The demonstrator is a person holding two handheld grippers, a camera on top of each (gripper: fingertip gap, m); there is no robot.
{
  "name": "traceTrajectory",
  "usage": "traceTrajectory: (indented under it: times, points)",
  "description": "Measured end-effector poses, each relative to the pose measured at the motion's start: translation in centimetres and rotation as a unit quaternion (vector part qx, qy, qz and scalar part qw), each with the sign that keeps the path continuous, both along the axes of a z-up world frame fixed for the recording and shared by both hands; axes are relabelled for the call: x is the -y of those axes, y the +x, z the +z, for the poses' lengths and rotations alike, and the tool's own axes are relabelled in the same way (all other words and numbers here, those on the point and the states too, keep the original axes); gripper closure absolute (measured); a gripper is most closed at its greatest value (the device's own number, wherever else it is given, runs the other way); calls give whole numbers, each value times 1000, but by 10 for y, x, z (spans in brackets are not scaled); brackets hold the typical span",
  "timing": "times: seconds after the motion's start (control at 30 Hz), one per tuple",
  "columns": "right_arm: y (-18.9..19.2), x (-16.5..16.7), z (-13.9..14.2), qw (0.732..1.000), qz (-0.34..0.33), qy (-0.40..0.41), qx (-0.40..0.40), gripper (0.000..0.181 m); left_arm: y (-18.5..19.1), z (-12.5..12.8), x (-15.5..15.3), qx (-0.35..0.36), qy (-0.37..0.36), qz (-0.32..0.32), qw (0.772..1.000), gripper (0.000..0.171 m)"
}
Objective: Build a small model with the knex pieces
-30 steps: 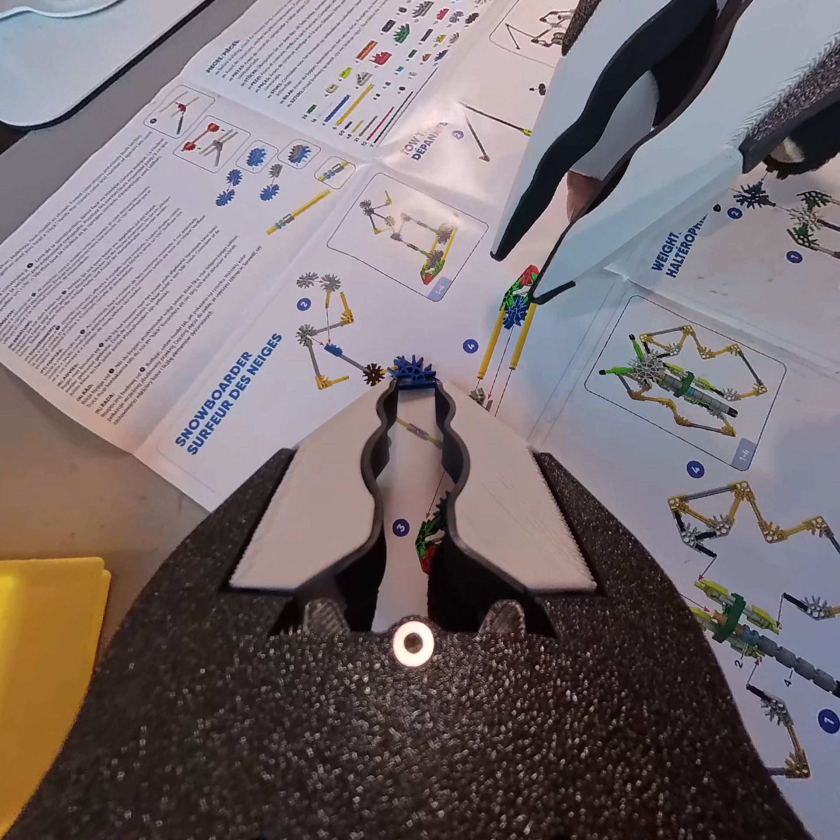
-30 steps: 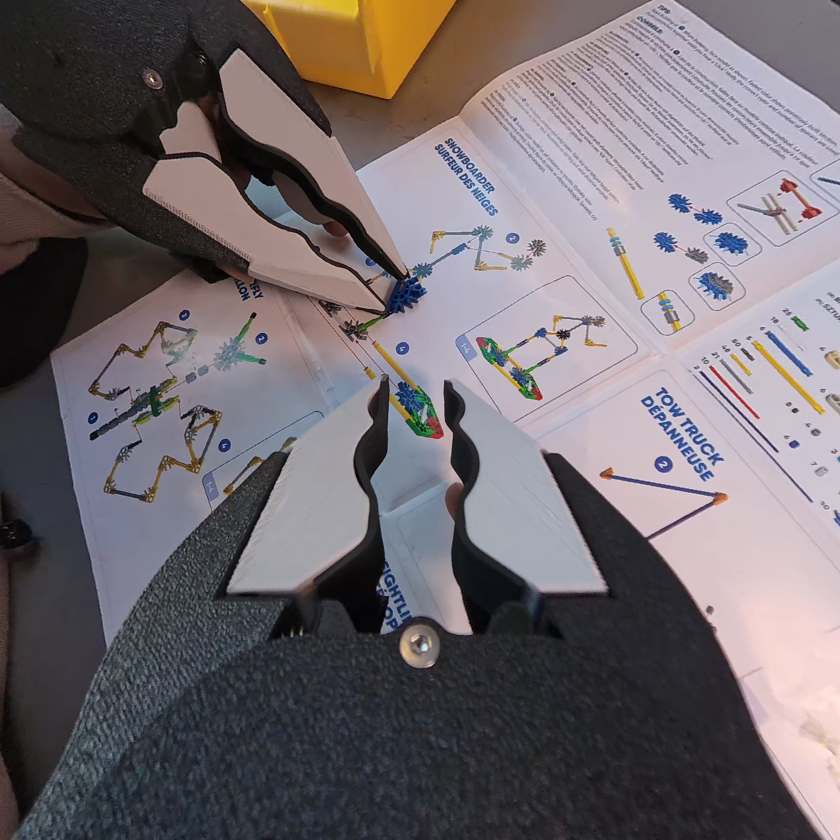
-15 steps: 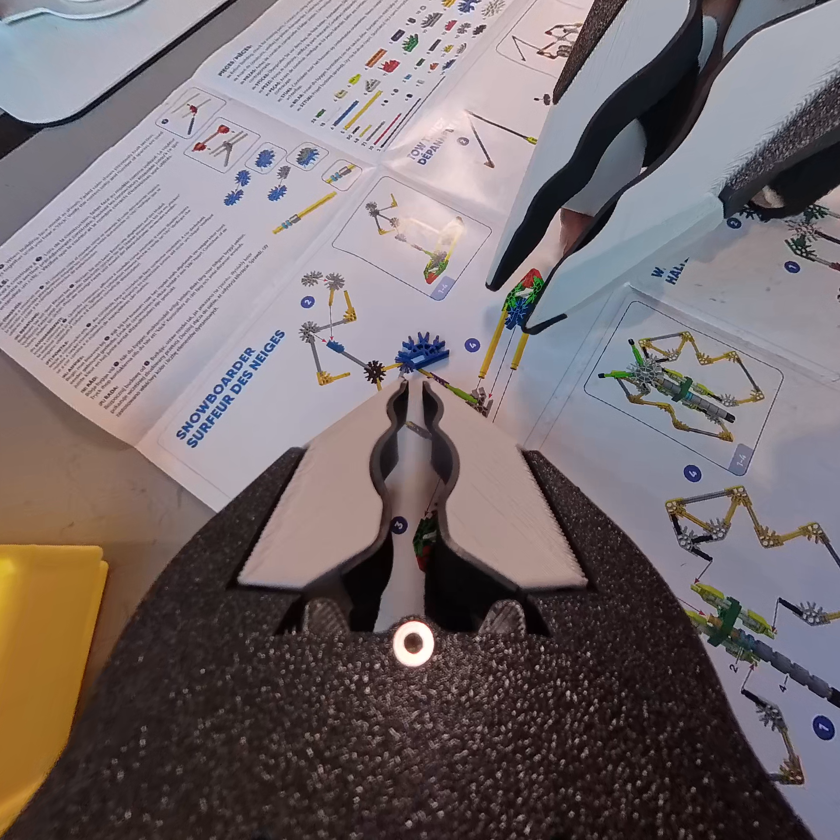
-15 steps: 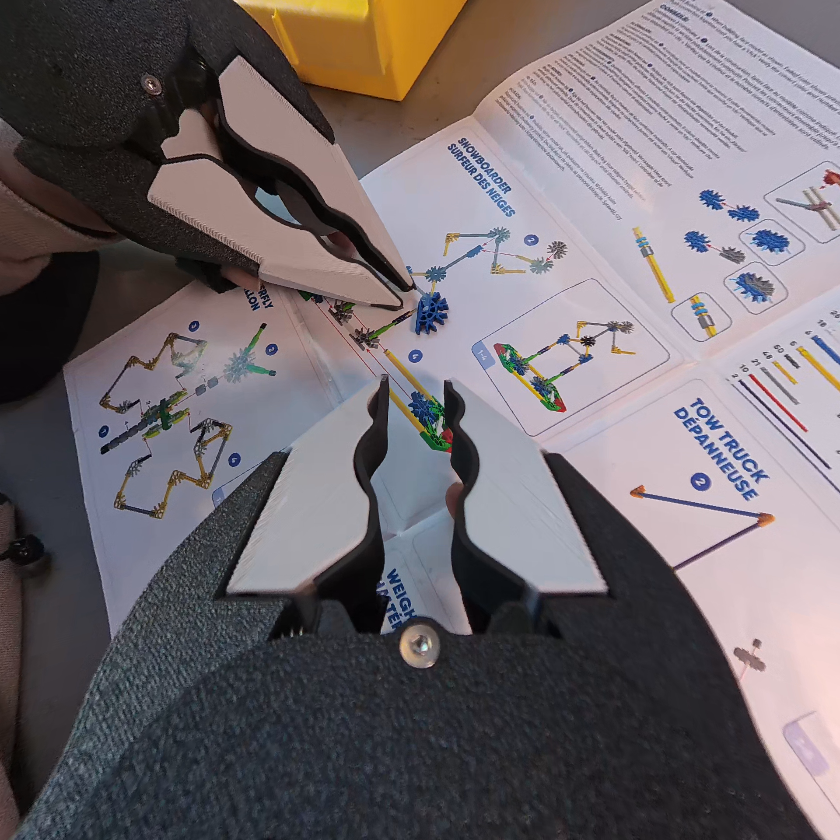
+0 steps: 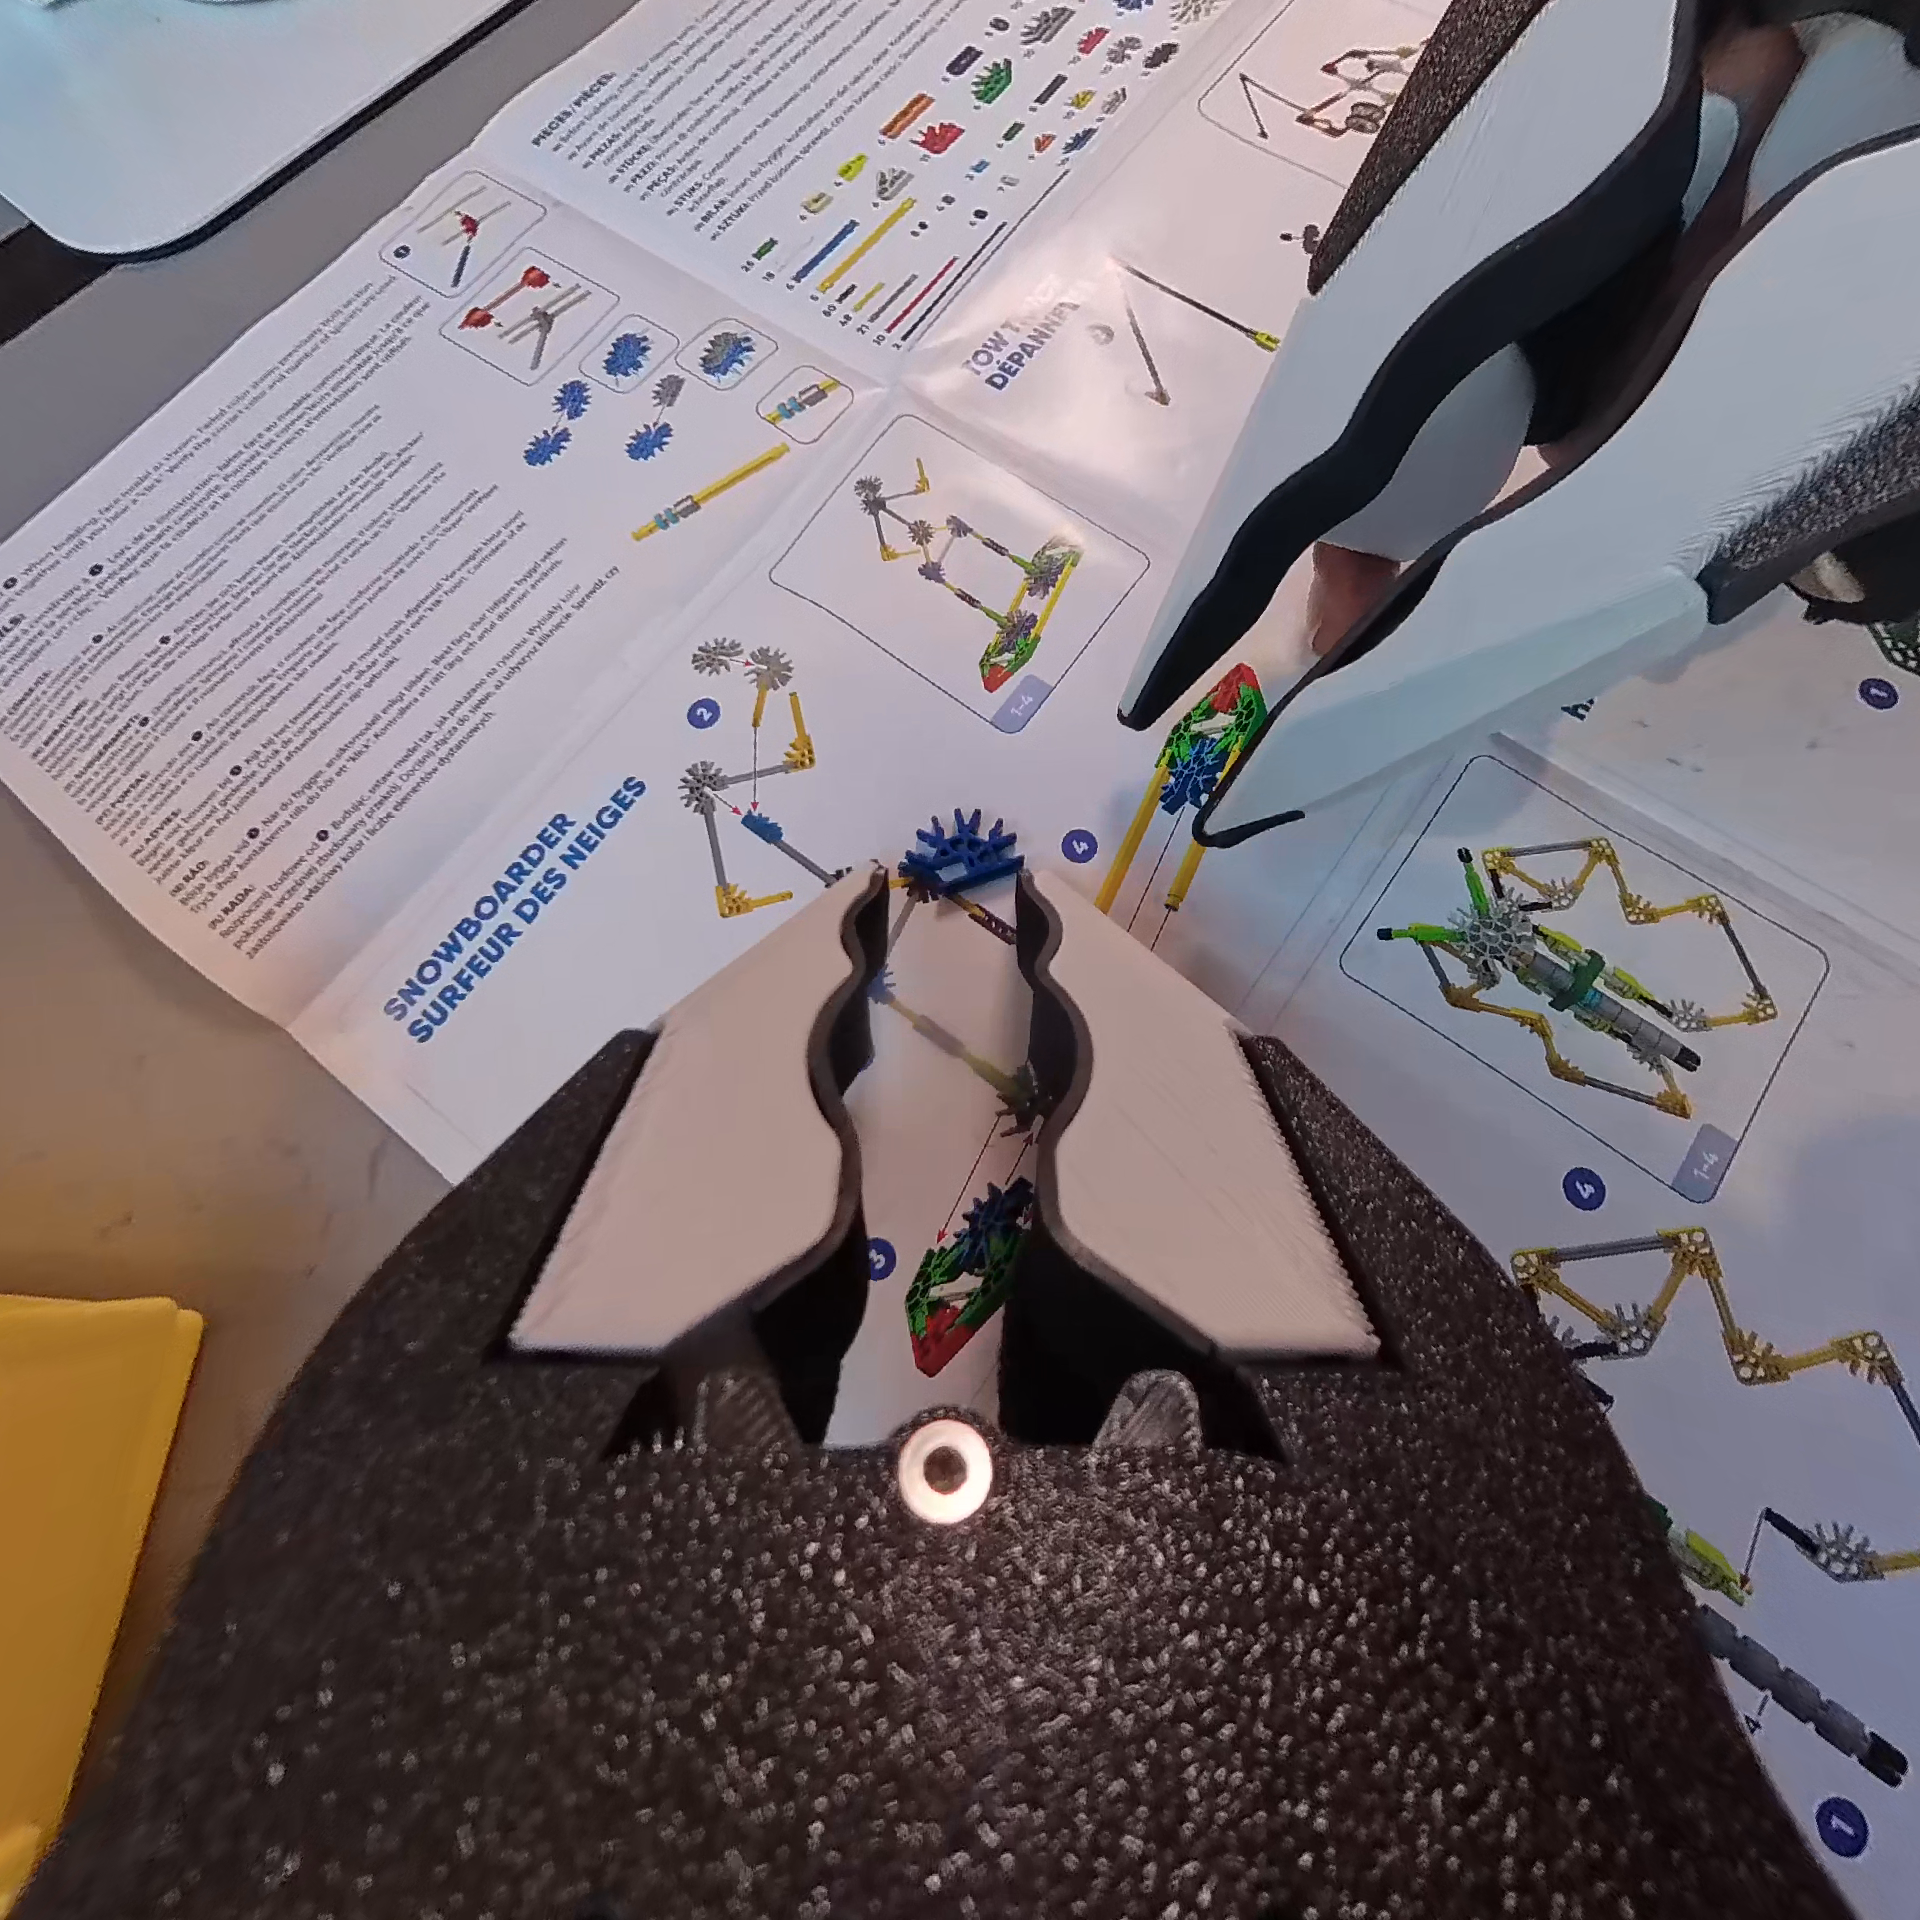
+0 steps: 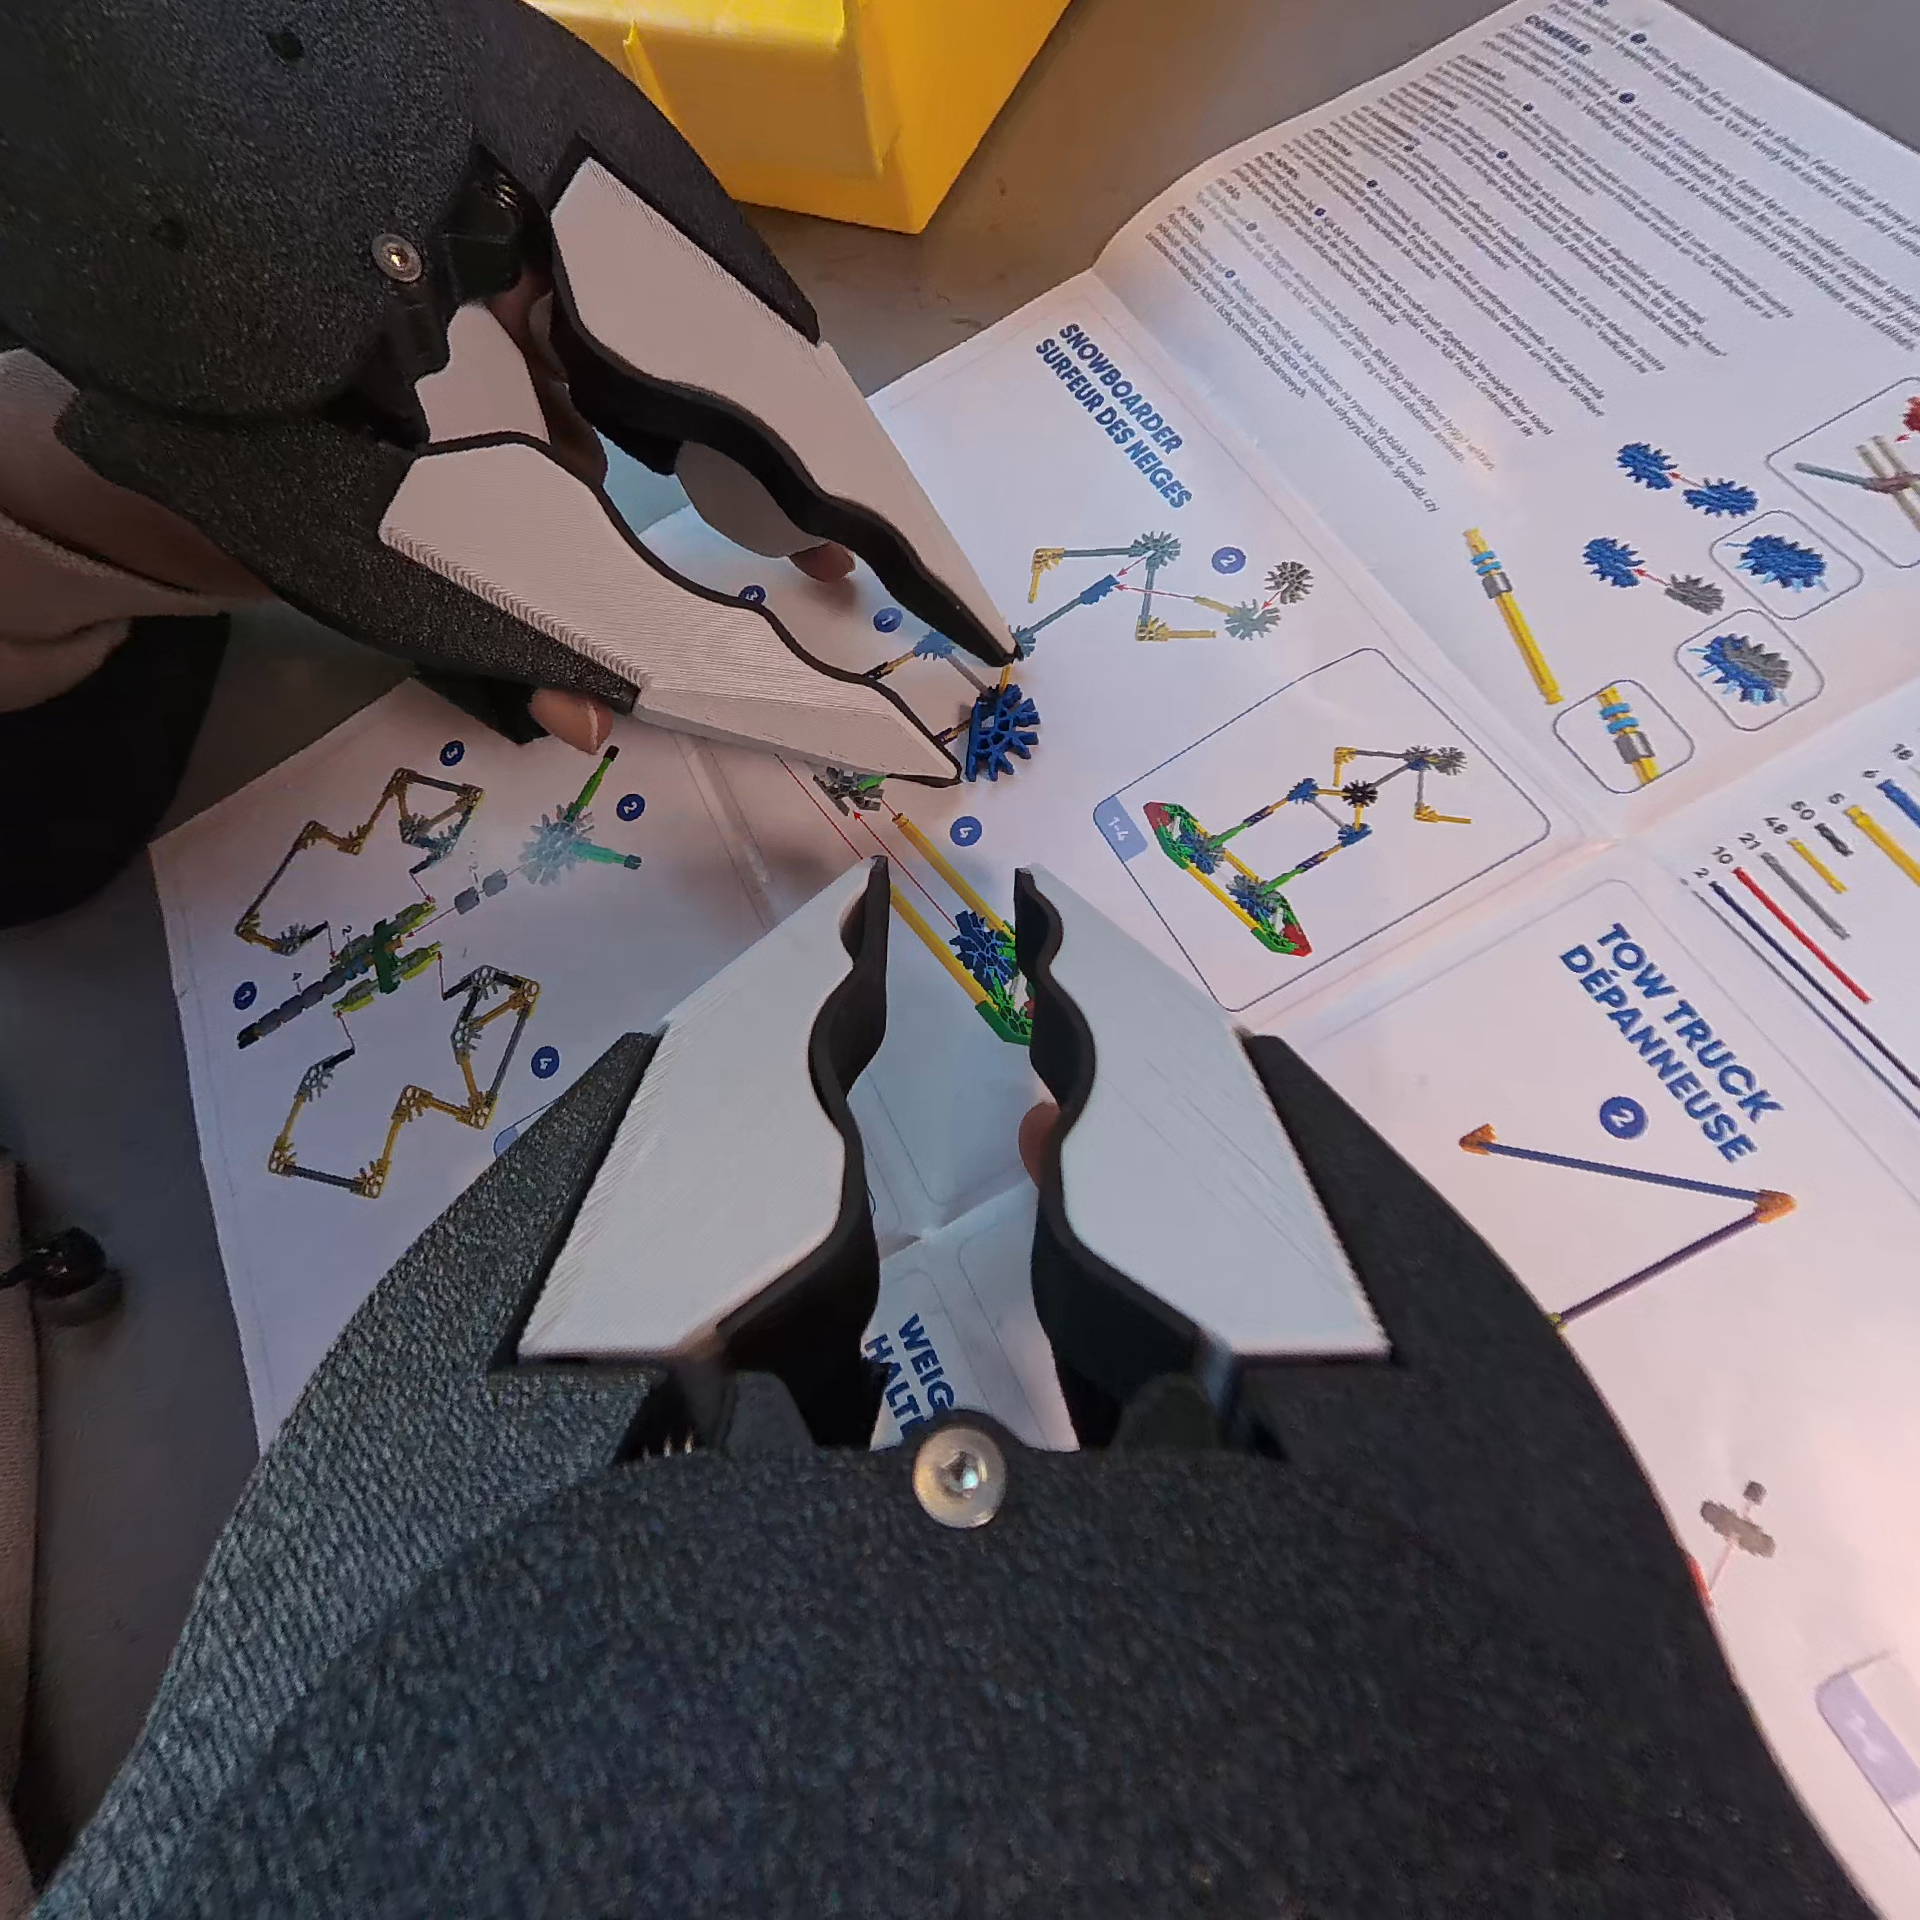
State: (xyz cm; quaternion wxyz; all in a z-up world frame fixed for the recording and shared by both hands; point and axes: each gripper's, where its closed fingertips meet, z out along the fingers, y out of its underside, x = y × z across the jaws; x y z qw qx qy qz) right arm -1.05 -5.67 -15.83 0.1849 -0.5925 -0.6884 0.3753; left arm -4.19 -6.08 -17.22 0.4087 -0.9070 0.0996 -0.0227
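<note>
a hobby or test workbench, by the look of it: a plain grey tabletop (image 6: 1049, 177) with an unfolded toy-construction instruction sheet (image 5: 343, 582) spread across it, a yellow plastic bin (image 6: 831, 94) at the far edge, and one small blue connector piece (image 5: 961, 850) lying on the paper.

The left hand-held gripper (image 5: 951, 883) has a black, grainy, speckled plastic body, broad and rounded, with a round silver screw (image 5: 943, 1470) set in its middle. Two wedge-shaped white fingers (image 5: 717, 1132) with fine printed ridges taper forward, each lined on its inner edge with a wavy black pad. The right hand-held gripper (image 6: 951, 883) is built alike, its dark grey body finely textured around a silver screw (image 6: 958, 1475). A black fingerless glove (image 6: 488, 707) and a beige sleeve (image 6: 62, 603) show behind the left one.
</note>
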Motion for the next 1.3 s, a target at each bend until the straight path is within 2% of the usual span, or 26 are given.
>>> traceTrajectory:
  times: [0.2,0.37,0.43,0.5,0.6,0.7,0.9,0.97,1.2,1.3]
  points:
    - [0,-2,1,1000,-3,1,-1,159,4,6,0,16,9,-1,1000,146]
    - [0,-3,1,1000,-5,1,-1,159,2,4,-4,23,4,31,999,137]
    - [1,-4,2,1000,-5,1,-2,159,2,1,-5,8,-5,31,999,139]
    - [2,-6,2,1000,-7,1,-3,159,5,0,-4,4,-8,22,1000,149]
    - [3,-9,3,1000,-11,0,-4,159,3,0,-1,6,-11,15,1000,150]
    - [4,-10,3,1000,-11,0,-5,159,3,3,5,6,-8,-16,1000,150]
    - [4,-13,3,1000,-10,1,-7,159,-1,16,32,-43,29,-131,990,150]
    - [4,-13,3,1000,-9,0,-7,159,0,16,42,-29,29,-156,987,150]
    - [6,-10,3,1000,2,7,-9,159,20,11,54,0,21,-219,976,150]
    - [7,-12,3,1000,1,7,-9,159,22,11,55,1,25,-224,974,149]
